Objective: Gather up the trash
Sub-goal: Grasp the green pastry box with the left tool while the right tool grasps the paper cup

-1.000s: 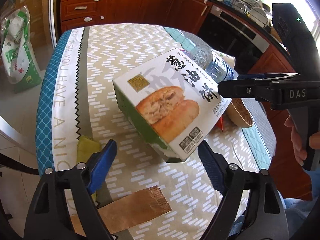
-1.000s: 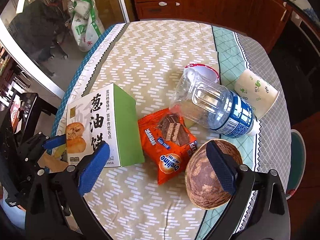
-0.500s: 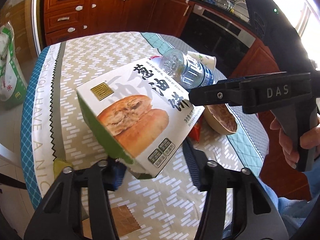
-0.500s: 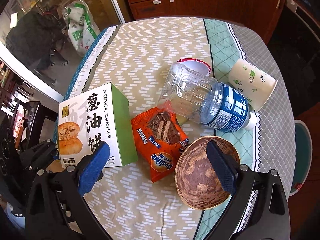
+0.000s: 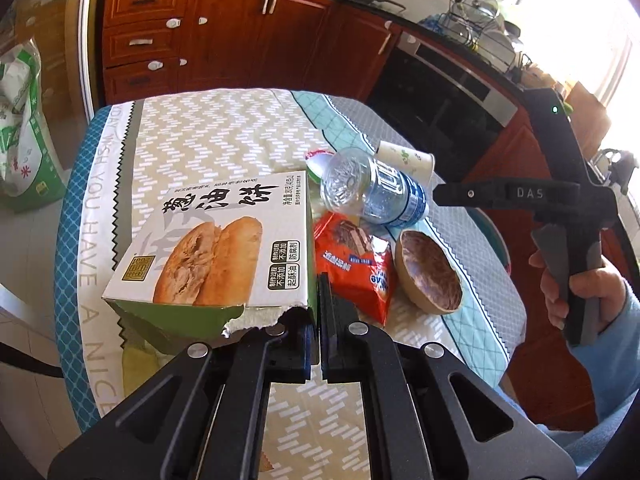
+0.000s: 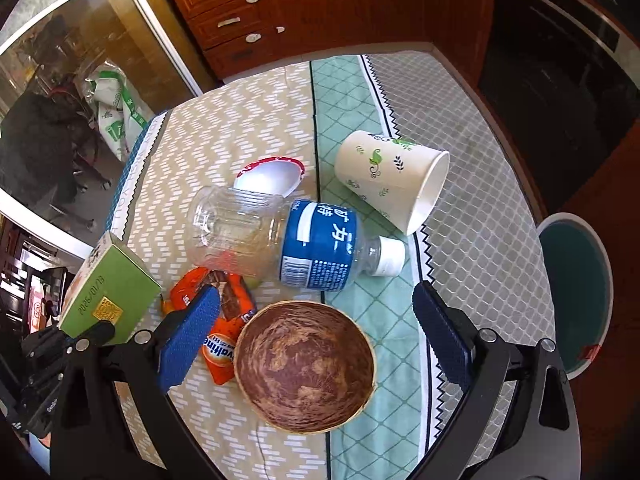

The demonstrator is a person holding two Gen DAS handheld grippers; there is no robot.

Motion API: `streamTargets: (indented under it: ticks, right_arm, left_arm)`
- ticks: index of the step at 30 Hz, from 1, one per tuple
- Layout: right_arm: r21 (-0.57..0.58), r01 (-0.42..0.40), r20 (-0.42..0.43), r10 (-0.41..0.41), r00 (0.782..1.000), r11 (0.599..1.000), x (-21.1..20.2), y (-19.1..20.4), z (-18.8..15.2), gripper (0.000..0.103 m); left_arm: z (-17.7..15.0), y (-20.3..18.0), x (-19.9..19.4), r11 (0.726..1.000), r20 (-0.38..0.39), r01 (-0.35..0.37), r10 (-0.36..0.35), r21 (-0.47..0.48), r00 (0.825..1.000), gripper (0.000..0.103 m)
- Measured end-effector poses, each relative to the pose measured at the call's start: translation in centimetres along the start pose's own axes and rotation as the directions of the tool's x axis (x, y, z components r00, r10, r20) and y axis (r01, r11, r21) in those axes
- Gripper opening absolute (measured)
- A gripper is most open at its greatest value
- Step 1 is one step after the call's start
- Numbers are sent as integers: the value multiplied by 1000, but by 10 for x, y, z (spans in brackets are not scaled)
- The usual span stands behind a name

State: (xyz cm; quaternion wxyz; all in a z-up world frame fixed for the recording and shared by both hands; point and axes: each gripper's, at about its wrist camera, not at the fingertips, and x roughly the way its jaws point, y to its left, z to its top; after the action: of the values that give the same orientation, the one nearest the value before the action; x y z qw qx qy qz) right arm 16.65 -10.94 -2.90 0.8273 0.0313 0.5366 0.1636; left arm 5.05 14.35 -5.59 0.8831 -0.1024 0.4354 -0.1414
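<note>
Now the left gripper (image 5: 319,320) has just been closing and pinches the pastry box (image 5: 212,248) at lower centre, while the open right gripper (image 6: 316,336) hovers over the coconut shell (image 6: 305,366), probably next.

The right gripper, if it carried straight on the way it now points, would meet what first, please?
Most likely the brown bowl, which lies between the open right gripper's pads; depth is hard to judge, and the plastic bottle lies just beyond.
</note>
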Motion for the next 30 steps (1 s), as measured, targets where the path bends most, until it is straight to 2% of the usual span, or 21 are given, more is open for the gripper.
streamTargets:
  ticks: [9, 12, 18, 23, 25, 28, 29, 30]
  right_arm:
    - [31, 22, -76, -20, 997, 999, 25, -32, -15, 93]
    - [69, 34, -64, -30, 998, 997, 26, -46, -11, 93]
    - [95, 35, -2, -35, 999, 995, 20, -63, 12, 93]
    - [67, 33, 82, -39, 996, 997, 33, -66, 39, 91]
    - [67, 3, 82, -9, 997, 998, 44, -68, 46, 74]
    - [55, -26, 59, 23, 998, 998, 60, -68, 51, 41]
    - [56, -63, 61, 59, 996, 996, 61, -68, 51, 25]
    - [50, -77, 67, 74, 995, 996, 59, -66, 51, 16]
  left_arm:
    - [-4, 1, 30, 1000, -93, -6, 4, -27, 996, 4]
    - [-1, 2, 35, 999, -100, -22, 18, -38, 995, 4]
    - [20, -1, 12, 997, 0, -62, 62, -48, 998, 3]
    - [40, 2, 16, 994, 15, -75, 77, -75, 997, 3]
    - [44, 2, 20, 993, 9, -81, 82, -85, 997, 3]
    - [52, 2, 23, 991, 8, -95, 97, -91, 995, 4]
    - [54, 2, 23, 990, 9, -102, 103, -93, 995, 4]
    - [56, 1, 22, 990, 12, -106, 107, -96, 994, 4]
